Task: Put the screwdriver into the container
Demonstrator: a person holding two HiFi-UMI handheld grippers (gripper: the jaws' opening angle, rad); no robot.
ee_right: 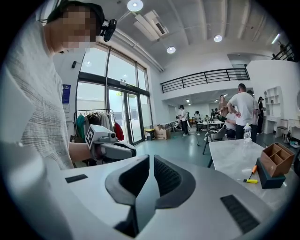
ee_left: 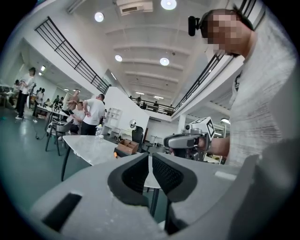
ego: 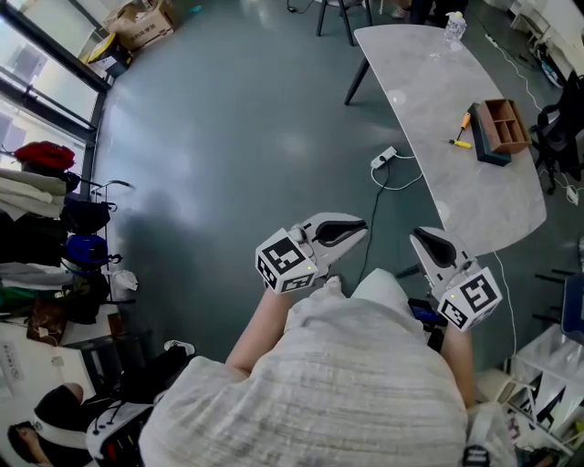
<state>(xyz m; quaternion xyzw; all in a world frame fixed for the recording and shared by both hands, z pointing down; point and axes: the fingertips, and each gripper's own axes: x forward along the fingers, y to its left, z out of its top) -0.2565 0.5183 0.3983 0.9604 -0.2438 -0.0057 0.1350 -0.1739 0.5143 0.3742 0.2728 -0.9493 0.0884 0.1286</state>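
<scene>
A person stands on a grey-green floor (ego: 228,137), well apart from a pale marble-look table (ego: 456,164) at the upper right. Both arms are tucked in near the body, which suggests that the task is not yet under way.

The left gripper (ego: 351,230) points forward with its jaws closed together and nothing between them. The right gripper (ego: 427,242) is closed the same way and also empty. Each gripper view shows the other gripper alongside, at about the same height.

On the table sits the container (ego: 505,126), a brown wooden box with compartments on a dark base. A yellow screwdriver (ego: 461,142) and an orange screwdriver (ego: 466,118) lie on the tabletop just beside it, not inside. Reaching them probably means walking over first. A water bottle (ego: 454,25) stands at the table's far end.

A white power strip (ego: 385,158) and its cable lie on the floor by the table. A clothes rack (ego: 46,210) lines the left edge by tall windows. The room is a large, bright hall with a balcony railing, and other people (ee_right: 243,110) stand at tables farther off.
</scene>
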